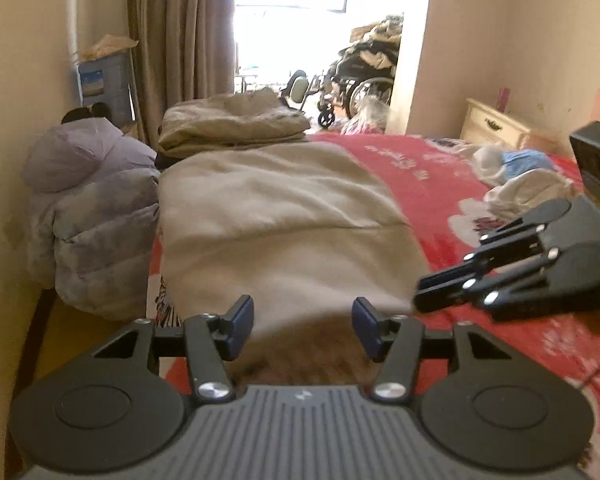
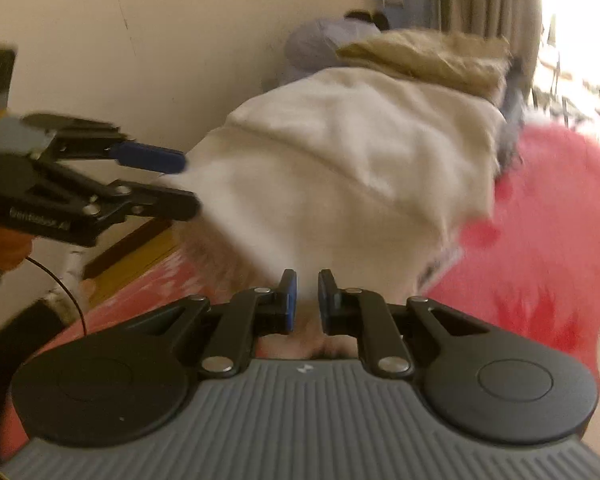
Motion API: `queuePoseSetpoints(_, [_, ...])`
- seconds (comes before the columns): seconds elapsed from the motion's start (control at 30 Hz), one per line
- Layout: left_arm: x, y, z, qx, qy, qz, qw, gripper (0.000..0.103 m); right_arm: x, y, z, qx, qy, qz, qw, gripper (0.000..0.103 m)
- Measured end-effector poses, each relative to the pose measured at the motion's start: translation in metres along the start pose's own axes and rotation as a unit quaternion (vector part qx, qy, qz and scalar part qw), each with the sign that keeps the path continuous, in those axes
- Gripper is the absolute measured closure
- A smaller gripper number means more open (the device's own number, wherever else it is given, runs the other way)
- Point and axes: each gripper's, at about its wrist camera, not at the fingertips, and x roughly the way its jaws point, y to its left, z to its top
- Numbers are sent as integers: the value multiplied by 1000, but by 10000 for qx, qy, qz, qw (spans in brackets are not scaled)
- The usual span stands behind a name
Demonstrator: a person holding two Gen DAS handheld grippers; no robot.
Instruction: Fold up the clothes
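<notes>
Garment (image 1: 276, 216) lay at twelve o'clock; left gripper (image 1: 302, 328) gaped, right gripper (image 2: 307, 304) nearly together, apparently pinching its near edge for folding.

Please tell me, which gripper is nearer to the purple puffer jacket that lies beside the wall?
Left. The left gripper is at the near edge of the beige garment, on the side of the purple puffer jacket. The right gripper is on the far side of this garment.

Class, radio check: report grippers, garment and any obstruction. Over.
Left gripper open at cream garment near edge. Right gripper nearly shut, grip unclear. Folded stack beyond; puffer jacket alongside.
</notes>
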Motion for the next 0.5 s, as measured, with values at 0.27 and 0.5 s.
queuePoseSetpoints(0.27, [-98, -51, -50, -870, -359, -217, 9953, 35, -75, 28, -32, -239, 1030, -277, 9940, 81])
queuePoseSetpoints(0.5, [-190, -113, -80, -1597, -879, 147, 9831, 14, -140, 63, -84, -17, 755, -343, 9966, 47])
